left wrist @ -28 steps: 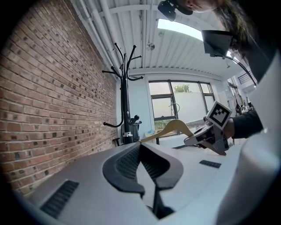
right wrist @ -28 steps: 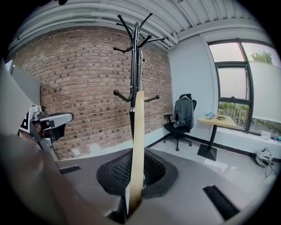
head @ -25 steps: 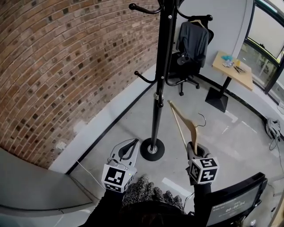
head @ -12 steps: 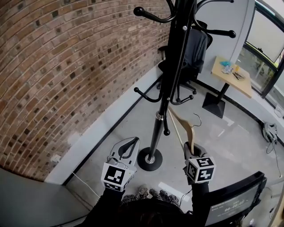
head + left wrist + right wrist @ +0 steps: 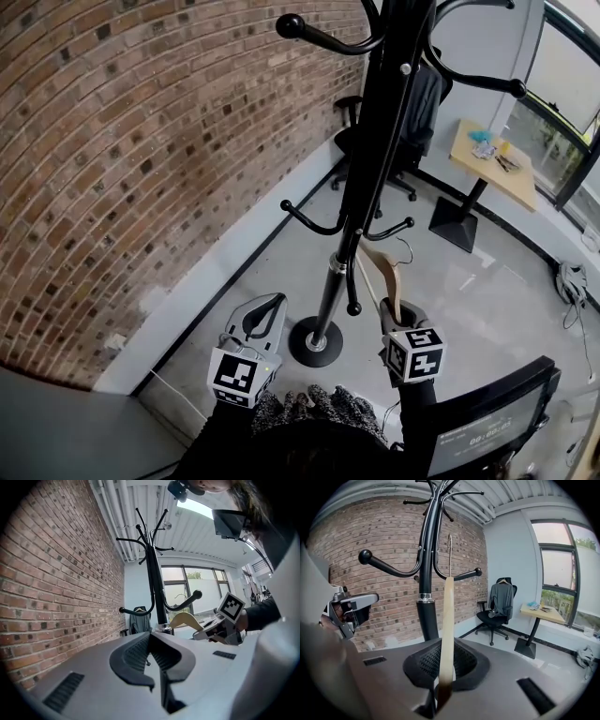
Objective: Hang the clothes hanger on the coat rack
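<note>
The right gripper is pressed shut on one end of a wooden clothes hanger. In the right gripper view the wood runs straight up out of the pinched jaws, seen edge on, with its metal hook at the top. The hanger is not on the coat rack. In the head view it stands tilted just to the right of the black pole, with its upper part near the lower ring of ball-tipped pegs. Whether it touches one of them cannot be told. The left gripper view shows the hanger's curved shoulder beside the pole, under a peg, with the right gripper's marker cube next to it.

The left gripper hangs to the left of the rack's round base. Its jaws meet at the tips with nothing between them, and it points toward the pole, well apart from the hanger.

The rack stands on a grey floor close to a brick wall. Behind it is a black office chair with a dark garment draped over its back. Farther right, a small wooden surface on a black pedestal carries a few small items, beside large windows. A dark screen sits at the lower right of the head view
</note>
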